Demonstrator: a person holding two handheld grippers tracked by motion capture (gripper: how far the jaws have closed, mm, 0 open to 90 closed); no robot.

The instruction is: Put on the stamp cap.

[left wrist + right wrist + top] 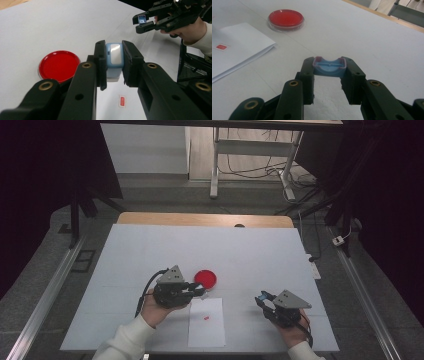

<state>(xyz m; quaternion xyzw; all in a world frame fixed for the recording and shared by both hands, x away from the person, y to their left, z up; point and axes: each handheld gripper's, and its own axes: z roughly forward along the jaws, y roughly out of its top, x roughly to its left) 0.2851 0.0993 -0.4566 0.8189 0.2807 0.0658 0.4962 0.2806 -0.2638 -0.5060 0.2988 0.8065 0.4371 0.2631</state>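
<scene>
Left gripper hangs low over the white table, its jaws clamped on a light blue stamp body with a pale window on top; in the left gripper view the block sits squarely between the two black jaws, above the sheet of paper. A small red mark is printed on that paper just below the block. The round red dish lies right beside the left gripper, off the paper's far corner. Over on the other side, the right gripper hovers well apart, jaws pinching a light blue cap, hollow side facing the camera, clear of the table.
</scene>
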